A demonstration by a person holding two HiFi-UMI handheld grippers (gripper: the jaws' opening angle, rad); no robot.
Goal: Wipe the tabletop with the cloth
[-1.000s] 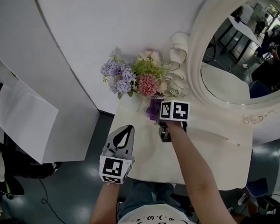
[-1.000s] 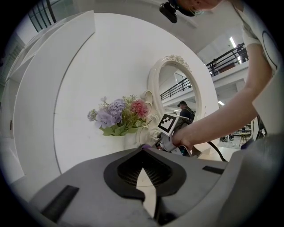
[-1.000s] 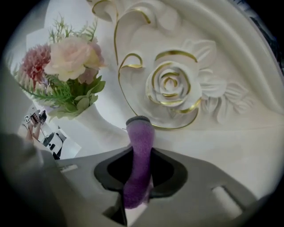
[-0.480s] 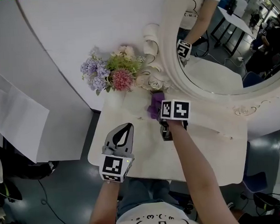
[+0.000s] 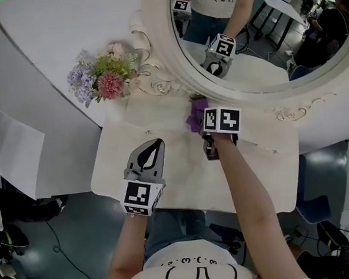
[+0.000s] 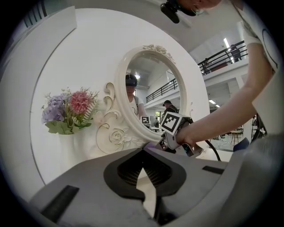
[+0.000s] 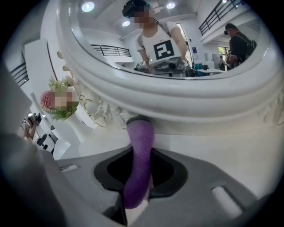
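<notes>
A purple cloth (image 5: 195,114) (image 7: 141,137) hangs from my right gripper (image 5: 202,123) (image 7: 140,155), which is shut on it. The cloth's far end touches the cream tabletop (image 5: 183,185) at the foot of the mirror frame (image 5: 171,77). My left gripper (image 5: 153,145) (image 6: 143,162) hovers over the table's front left part, shut with nothing in it. From the left gripper view, the right gripper's marker cube (image 6: 174,124) shows ahead to the right, close to the mirror.
A big oval mirror (image 5: 245,37) in a carved white frame stands along the table's back edge. A bunch of pink and purple flowers (image 5: 103,78) (image 6: 71,111) stands at the back left against the white wall. Dark floor lies beyond the table's left edge.
The head view has swung toward the mirror. The right gripper and cloth have moved right along the mirror's foot, away from the flowers. The left gripper now sits farther in over the table.
</notes>
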